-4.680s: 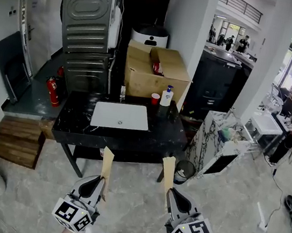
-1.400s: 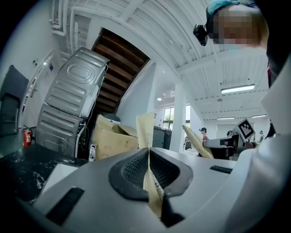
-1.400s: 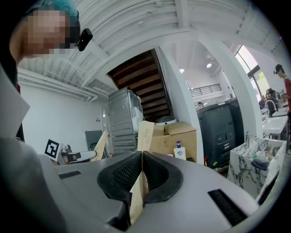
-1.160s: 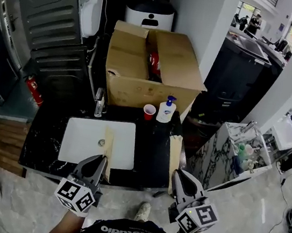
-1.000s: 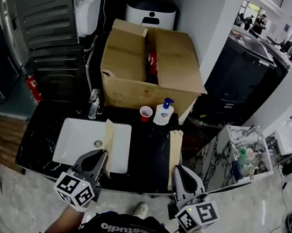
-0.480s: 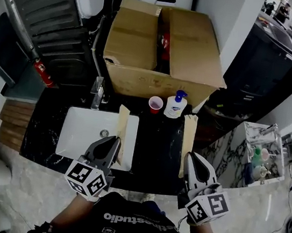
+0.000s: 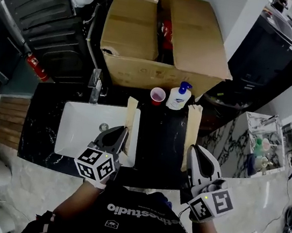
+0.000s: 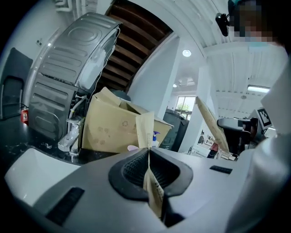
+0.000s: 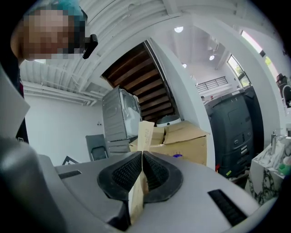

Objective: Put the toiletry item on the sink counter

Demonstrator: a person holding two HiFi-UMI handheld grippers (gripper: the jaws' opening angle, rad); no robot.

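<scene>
My left gripper point(image 7: 122, 133) is shut on a flat tan paper packet point(image 7: 130, 117) that sticks out forward over the right edge of the white sink basin point(image 7: 84, 131). My right gripper point(image 7: 192, 148) is shut on a second tan packet point(image 7: 192, 130), held over the right part of the black marble counter point(image 7: 158, 142). In the left gripper view the packet point(image 8: 146, 131) stands upright, pinched between the shut jaws point(image 8: 148, 157). The right gripper view shows the same for its packet point(image 9: 144, 132) and gripper point(image 9: 142, 157).
A faucet point(image 7: 94, 85) stands behind the basin. A red cup point(image 7: 158, 95) and a pump soap bottle point(image 7: 180, 95) sit at the counter's back edge, before a big open cardboard box point(image 7: 163, 34). A fire extinguisher point(image 7: 34, 64) is left, a marbled cabinet point(image 7: 249, 150) right.
The person has stepped up to the counter, so it fills more of the view. Both grippers now reach over its front edge, each still shut on its packet.
</scene>
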